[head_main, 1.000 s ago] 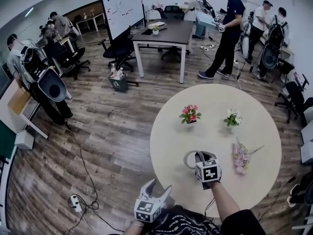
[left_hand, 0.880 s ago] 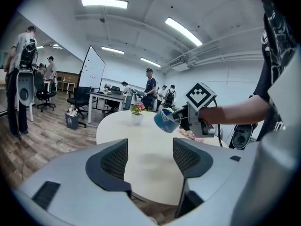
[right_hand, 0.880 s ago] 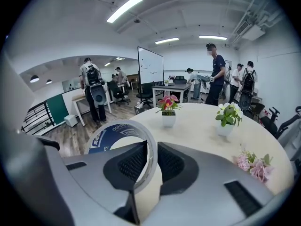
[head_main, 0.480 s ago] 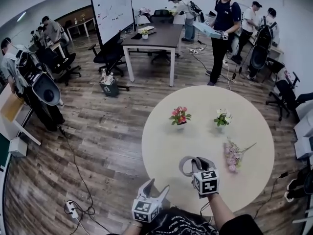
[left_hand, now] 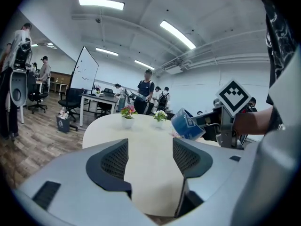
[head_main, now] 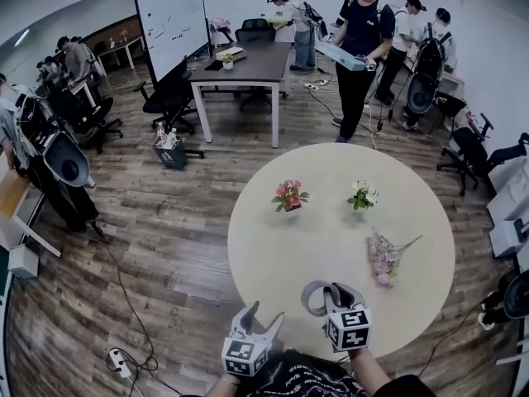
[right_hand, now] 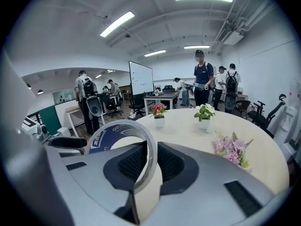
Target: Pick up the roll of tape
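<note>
The roll of tape [right_hand: 120,135] is a pale ring with a blue printed core. It hangs above the near part of the round beige table [head_main: 331,238]. My right gripper [right_hand: 151,157] is shut on it, one pad inside the ring and one outside. The head view shows the tape roll [head_main: 316,296] just ahead of the right gripper [head_main: 335,292]. My left gripper [head_main: 260,317] is open and empty, off the table's near left edge. In the left gripper view its jaws [left_hand: 148,152] frame bare tabletop, with the tape roll [left_hand: 186,125] up to the right.
On the table stand a small pot of pink flowers [head_main: 288,195], a pot of white flowers [head_main: 360,195] and a loose pink bouquet [head_main: 384,259] lying to the right. Several people, desks, chairs and a whiteboard [head_main: 169,19] fill the room beyond. A power strip [head_main: 116,362] lies on the floor.
My right gripper has drawn back toward the table's near edge and risen, carrying the tape roll. The left gripper has hardly shifted.
</note>
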### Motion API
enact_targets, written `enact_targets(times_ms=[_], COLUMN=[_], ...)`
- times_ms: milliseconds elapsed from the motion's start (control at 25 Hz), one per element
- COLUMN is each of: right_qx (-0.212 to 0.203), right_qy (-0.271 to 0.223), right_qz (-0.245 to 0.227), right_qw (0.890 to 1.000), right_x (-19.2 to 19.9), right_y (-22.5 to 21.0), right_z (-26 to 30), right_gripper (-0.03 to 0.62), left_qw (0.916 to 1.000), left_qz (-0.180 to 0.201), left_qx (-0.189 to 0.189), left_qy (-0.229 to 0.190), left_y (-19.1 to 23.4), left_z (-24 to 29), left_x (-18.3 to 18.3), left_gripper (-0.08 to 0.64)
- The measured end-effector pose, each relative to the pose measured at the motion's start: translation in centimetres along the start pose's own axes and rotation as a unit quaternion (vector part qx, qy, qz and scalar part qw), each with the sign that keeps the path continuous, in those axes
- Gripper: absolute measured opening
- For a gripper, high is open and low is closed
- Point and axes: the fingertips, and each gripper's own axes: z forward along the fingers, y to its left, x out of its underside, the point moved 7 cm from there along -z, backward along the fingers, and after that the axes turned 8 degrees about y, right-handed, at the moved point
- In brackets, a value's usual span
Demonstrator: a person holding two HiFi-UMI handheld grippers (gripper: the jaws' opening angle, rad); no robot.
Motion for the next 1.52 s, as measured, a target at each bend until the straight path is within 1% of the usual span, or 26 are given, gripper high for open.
enact_targets(times_ms=[280,520,680,760,840,920,1000,1080,1120,1320,1520], right_qx=[0.024,0.031,0.034,0.036,0.038,0.039,0.038,0.039,0.038,0.035,0.031], right_qy=[-0.014,-0.013,-0.007,-0.010,-0.014,-0.017,-0.017,-0.015,-0.014,-0.014,-0.020], right_qz=[0.031,0.036,0.039,0.040,0.040,0.042,0.042,0.036,0.034,0.034,0.027], right_qw=[0.999,0.999,0.999,0.999,0.998,0.998,0.998,0.998,0.999,0.999,0.999], right_x=[2.7,5.4,6.3,6.1,5.9,5.8,5.7,5.6,5.6,5.3,5.0], right_y=[-0.4,0.3,0.4,0.4,0.3,0.3,0.4,0.4,0.5,0.6,0.7], right_z=[-2.2,-3.5,-3.9,-4.0,-4.0,-3.9,-3.8,-3.6,-3.5,-3.4,-3.0], right_gripper=[0.077,0.077,0.077,0.077,0.077,0.077,0.077,0.077,0.077,0.075,0.074], left_qw=[0.9998,0.9997,0.9995,0.9993,0.9991,0.9988,0.9985,0.9983,0.9981,0.9961,0.9962], left_qz=[0.014,0.013,0.021,0.024,0.026,0.034,0.043,0.045,0.048,0.077,0.072], left_qx=[0.014,0.020,0.019,0.019,0.023,0.023,0.019,0.022,0.025,0.034,0.042], left_qy=[-0.001,-0.003,-0.012,-0.020,-0.025,-0.028,-0.030,-0.030,-0.028,-0.024,-0.027], left_y=[-0.6,-0.5,-0.7,-0.8,-0.9,-0.8,-0.5,-0.7,-0.8,-0.9,-0.9], left_z=[0.2,0.5,0.5,0.3,0.2,0.3,0.6,0.7,0.6,0.6,0.8], left_x=[-0.2,-0.2,-0.8,-1.3,-1.5,-1.4,-1.2,-1.6,-1.7,-1.9,-2.0], left_gripper=[0.314,0.314,0.313,0.260,0.228,0.180,0.101,0.039,0.021,0.020,0.020])
